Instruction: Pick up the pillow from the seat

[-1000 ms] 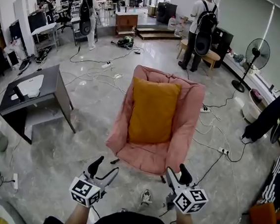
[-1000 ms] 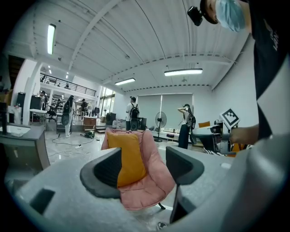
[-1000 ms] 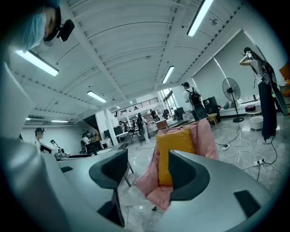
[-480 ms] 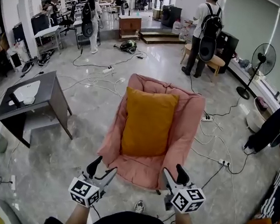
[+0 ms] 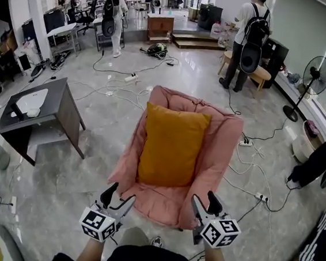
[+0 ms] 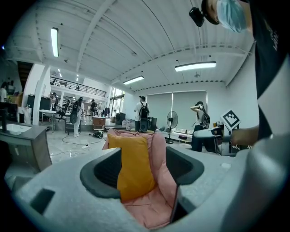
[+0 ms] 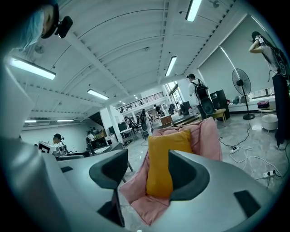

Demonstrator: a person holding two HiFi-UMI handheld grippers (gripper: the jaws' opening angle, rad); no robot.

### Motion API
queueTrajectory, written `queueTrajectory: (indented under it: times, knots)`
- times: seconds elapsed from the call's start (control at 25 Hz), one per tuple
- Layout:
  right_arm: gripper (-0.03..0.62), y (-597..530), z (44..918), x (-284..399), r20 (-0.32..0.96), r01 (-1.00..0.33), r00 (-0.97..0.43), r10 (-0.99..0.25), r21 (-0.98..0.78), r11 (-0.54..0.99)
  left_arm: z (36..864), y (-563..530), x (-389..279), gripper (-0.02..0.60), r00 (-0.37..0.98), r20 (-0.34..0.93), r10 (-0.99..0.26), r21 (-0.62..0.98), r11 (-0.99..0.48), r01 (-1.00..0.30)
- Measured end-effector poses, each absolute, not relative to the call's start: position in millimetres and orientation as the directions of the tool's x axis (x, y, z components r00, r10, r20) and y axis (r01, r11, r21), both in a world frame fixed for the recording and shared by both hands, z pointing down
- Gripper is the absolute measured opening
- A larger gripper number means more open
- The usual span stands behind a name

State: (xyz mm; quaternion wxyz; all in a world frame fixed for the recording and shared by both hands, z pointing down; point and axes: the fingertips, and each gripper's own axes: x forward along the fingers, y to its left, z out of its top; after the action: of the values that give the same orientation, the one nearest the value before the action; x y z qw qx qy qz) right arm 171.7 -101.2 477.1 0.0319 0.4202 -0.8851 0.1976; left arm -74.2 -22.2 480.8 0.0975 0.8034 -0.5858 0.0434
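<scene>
An orange pillow (image 5: 168, 145) leans upright against the back of a pink padded chair (image 5: 211, 161) in the middle of the floor. It shows too in the left gripper view as the pillow (image 6: 132, 167) and in the right gripper view as the pillow (image 7: 163, 163), framed between open jaws and still some way off. My left gripper (image 5: 118, 196) hangs open just short of the chair's front left corner. My right gripper (image 5: 206, 202) is open at the front right corner. Neither touches chair or pillow.
A dark grey side table (image 5: 38, 108) stands to the chair's left. Cables and power strips (image 5: 254, 189) trail over the floor right of the chair. A standing fan (image 5: 314, 79) and people (image 5: 249, 37) are farther back. My shoe (image 5: 154, 241) shows below the chair.
The chair and pillow have come nearer and lower in the head view as I step forward. Both grippers now reach the chair's front edge, jaws unchanged.
</scene>
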Motion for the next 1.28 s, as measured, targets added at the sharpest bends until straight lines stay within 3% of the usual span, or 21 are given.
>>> queueTrajectory:
  times: [0.32, 1.28]
  knots:
    - [0.265, -143, 493, 170, 0.252, -0.773, -0.624, -0.740, -0.340, 0.536, 497, -68, -86, 0.301, 0.314, 0.203, -0.927, 0.137, -0.291, -0.947]
    - [0.258, -311, 542, 106, 0.354, -0.895, -0.436, -0.828, -0.269, 0.356, 550, -286, -155, 0.301, 0.511, 0.278, -0.813, 0.193, -0.474, -0.859]
